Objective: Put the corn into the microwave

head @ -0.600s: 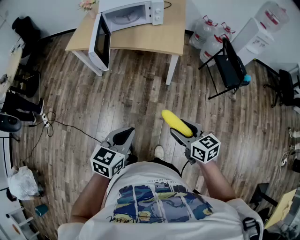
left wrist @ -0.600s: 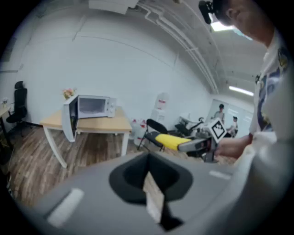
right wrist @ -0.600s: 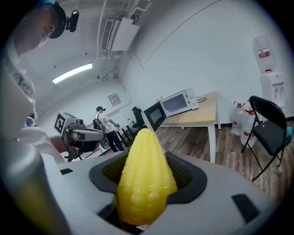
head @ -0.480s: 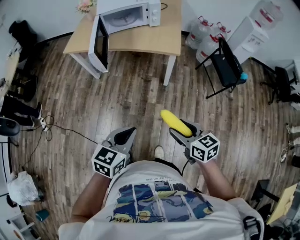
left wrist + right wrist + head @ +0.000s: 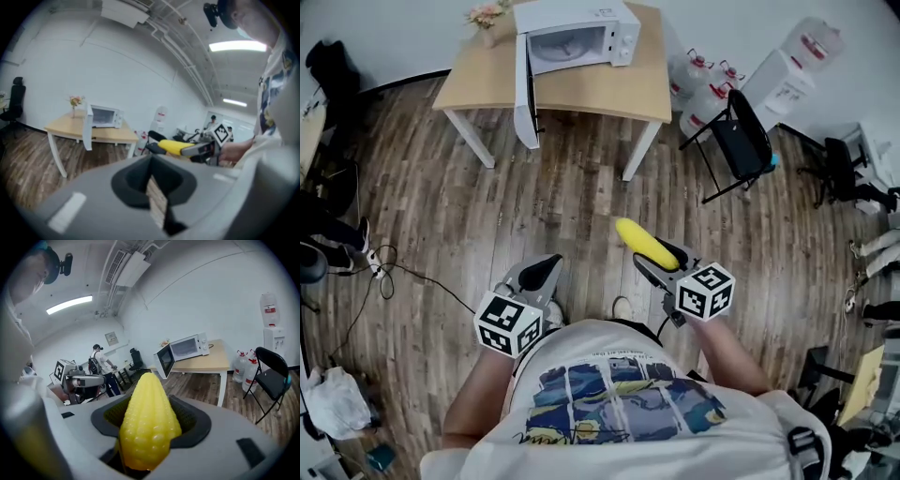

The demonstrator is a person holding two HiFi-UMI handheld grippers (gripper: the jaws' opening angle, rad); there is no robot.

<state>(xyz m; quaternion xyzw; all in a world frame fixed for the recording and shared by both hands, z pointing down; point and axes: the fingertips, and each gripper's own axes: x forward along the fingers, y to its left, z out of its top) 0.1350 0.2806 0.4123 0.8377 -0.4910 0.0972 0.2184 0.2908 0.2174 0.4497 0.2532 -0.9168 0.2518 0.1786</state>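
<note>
Wooden table (image 5: 602, 90) carries open microwave (image 5: 577, 37), flower vase (image 5: 490, 21) at corner.

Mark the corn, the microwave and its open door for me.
corn (image 5: 645, 244): head view, middle of the yellow cob.
microwave (image 5: 562, 45): head view, inside the open cavity.
door (image 5: 525, 94): head view, middle of the swung-out door, seen edge-on.

White walls (image 5: 225, 296), plank floor (image 5: 581, 197), pale table (image 5: 600, 89), black folding chair (image 5: 739, 141), perhaps water jugs (image 5: 694, 70) beyond.
</note>
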